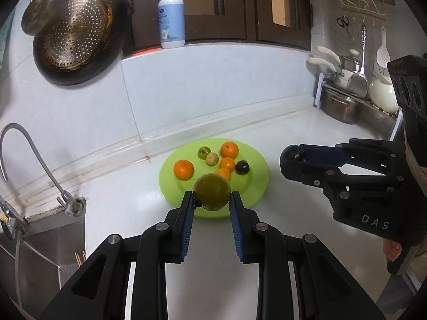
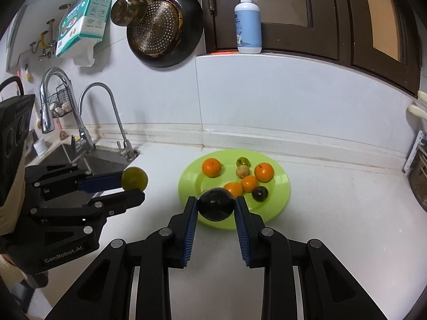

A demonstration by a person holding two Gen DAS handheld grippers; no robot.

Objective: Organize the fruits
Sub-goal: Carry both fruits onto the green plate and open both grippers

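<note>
A lime-green plate (image 1: 256,186) (image 2: 280,186) lies on the white counter with several fruits on it: oranges (image 1: 183,170) (image 2: 211,167), a small dark plum (image 1: 242,167) (image 2: 260,193), a pale round fruit (image 1: 212,158) (image 2: 242,171) and a small green one (image 1: 204,152) (image 2: 242,161). My left gripper (image 1: 212,200) (image 2: 133,186) is shut on a round olive-green fruit (image 1: 212,192) (image 2: 134,178), held above the plate's near edge. My right gripper (image 2: 216,205) (image 1: 293,162) is shut on a dark, near-black round fruit (image 2: 216,204) (image 1: 292,154), also off the counter, right of the left one.
A sink (image 2: 101,160) (image 1: 53,240) with curved taps (image 2: 106,112) (image 1: 40,160) lies left of the plate. Pans (image 1: 77,40) (image 2: 162,26) hang on the wall, a soap bottle (image 1: 172,18) (image 2: 248,24) stands on the sill, and a pot rack (image 1: 355,93) fills the right corner.
</note>
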